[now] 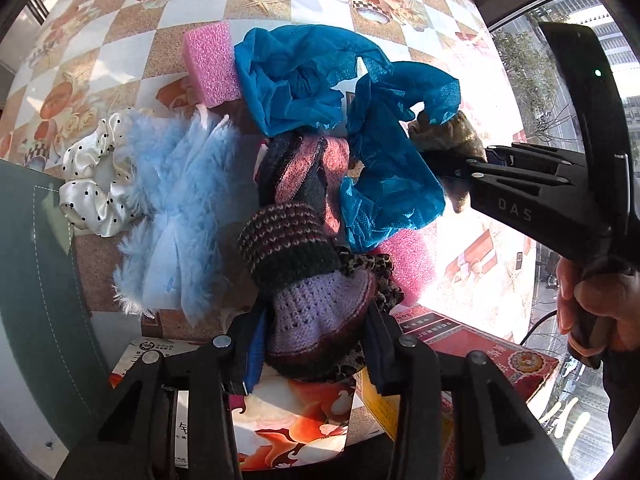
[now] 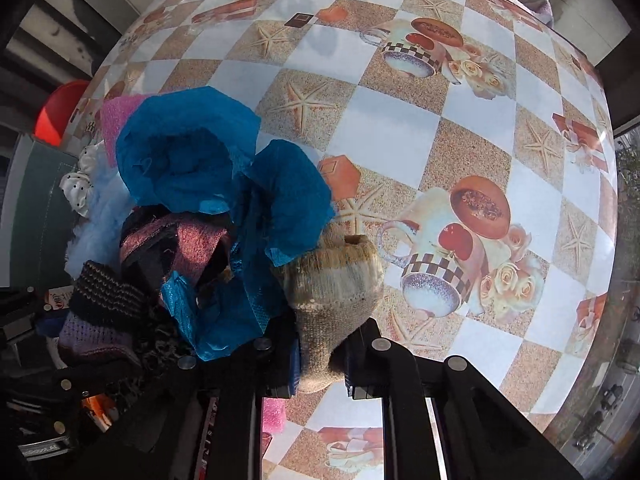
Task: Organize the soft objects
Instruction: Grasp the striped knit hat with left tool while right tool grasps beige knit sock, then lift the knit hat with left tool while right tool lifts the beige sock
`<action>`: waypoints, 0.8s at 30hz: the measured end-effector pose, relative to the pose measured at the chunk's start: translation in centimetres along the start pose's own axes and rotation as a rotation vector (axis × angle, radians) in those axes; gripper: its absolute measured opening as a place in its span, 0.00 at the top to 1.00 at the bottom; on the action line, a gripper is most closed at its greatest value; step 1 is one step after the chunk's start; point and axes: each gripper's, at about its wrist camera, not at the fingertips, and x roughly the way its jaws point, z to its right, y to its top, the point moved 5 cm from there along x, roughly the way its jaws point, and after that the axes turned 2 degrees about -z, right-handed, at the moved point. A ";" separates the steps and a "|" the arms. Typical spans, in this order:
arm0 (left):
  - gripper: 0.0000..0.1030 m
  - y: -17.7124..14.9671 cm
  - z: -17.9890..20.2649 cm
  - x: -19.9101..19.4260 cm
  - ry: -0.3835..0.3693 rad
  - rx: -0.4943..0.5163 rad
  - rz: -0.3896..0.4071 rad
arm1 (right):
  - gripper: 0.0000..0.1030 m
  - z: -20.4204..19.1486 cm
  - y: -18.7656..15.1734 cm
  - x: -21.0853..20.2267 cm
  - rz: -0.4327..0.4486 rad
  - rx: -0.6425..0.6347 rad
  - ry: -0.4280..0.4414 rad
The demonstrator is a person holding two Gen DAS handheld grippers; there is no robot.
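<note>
**Sorting barely begun: both hand-held grippers are gripping knitwear at the edge of one mixed heap**

The soft things are lying in a single jumbled pile on the bench (image 2: 400, 128), whose checked cloth is otherwise showing bare across most of the right wrist view. No sorted group is showing anywhere, so the task is looking close to its start.

The left hand-held gripper (image 1: 316, 348) is closing its fingers on the purple cuff of a striped knitted piece (image 1: 304, 280), which is trailing back into the heap. The right hand-held gripper (image 2: 320, 364) is pinching a beige knitted sock (image 2: 332, 292) at the heap's right edge; its far end is touching the blue sheet.

Everything else is waiting in the pile: crumpled blue non-woven sheets (image 1: 316, 80) draped over the middle, a pink foam block (image 1: 212, 64) behind them and another pink block (image 1: 408, 264) under the front edge, a pale blue feathery piece (image 1: 176, 200), a white dotted scrunchie (image 1: 92, 184) at the left and a leopard-print scrap (image 1: 376, 276) under the striped knit.

Judging by this, nearly all the separating and placing is lying ahead.
</note>
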 end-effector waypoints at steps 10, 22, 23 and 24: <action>0.57 -0.6 2.5 -3.9 0.072 0.140 0.078 | 0.83 2.7 -4.7 -6.1 0.119 0.163 0.005; 0.57 -2.8 5.6 -6.9 0.093 0.313 0.161 | 0.83 1.1 -11.9 -11.7 0.198 0.286 -0.023; 0.57 -3.0 5.6 -7.3 0.096 0.327 0.168 | 0.83 0.9 -12.7 -12.2 0.205 0.308 -0.029; 0.57 -3.2 5.7 -7.7 0.098 0.340 0.176 | 0.83 0.8 -13.4 -12.6 0.209 0.332 -0.036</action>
